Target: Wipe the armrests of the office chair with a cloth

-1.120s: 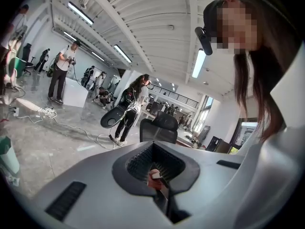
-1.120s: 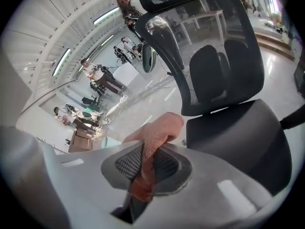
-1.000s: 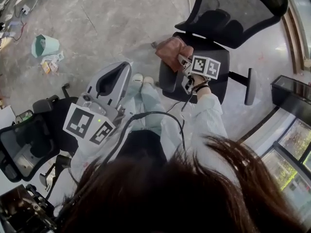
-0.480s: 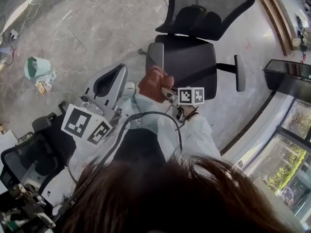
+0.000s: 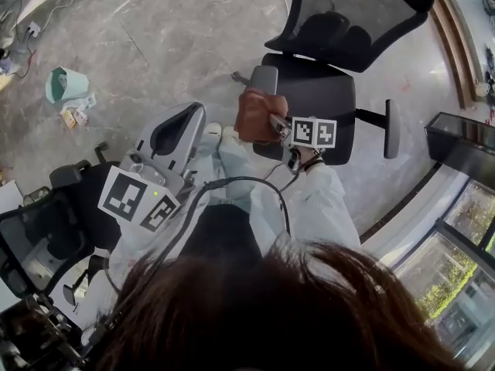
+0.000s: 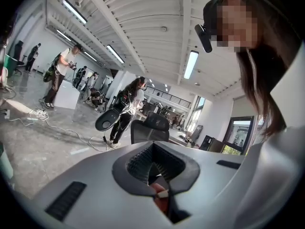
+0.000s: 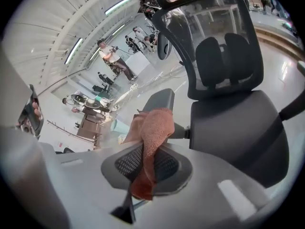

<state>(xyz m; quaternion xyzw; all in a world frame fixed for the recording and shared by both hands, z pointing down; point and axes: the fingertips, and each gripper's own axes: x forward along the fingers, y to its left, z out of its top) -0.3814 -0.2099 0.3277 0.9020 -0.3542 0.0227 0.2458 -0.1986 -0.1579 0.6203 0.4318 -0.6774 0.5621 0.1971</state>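
- One black office chair (image 5: 325, 91) with a mesh back stands on the grey floor (image 5: 155, 29) ahead of the person, its seat turned toward them. Its two grey pads sit either side: the near armrest (image 5: 264, 79) at the seat's left in the head view, the far armrest (image 5: 392, 128) out to the right.
- The right arm, in a white sleeve (image 5: 325, 199), reaches forward and slightly left, so the wrist lies over the seat's front edge.
- The left arm is tucked close to the body. The left hand-held gripper (image 5: 176, 130) points forward and tilts upward, well apart from the chair. Its own view takes in ceiling lights and the room. Its jaws stand apart with nothing clamped.
- The right hand-held gripper (image 5: 267, 120) sits at the front end of the near armrest, its jaws pressed tight on the cloth.
- The rust-coloured cloth (image 5: 255, 114) bunches out past the jaw tips and covers the armrest's near end. Whether it presses on the pad cannot be told.
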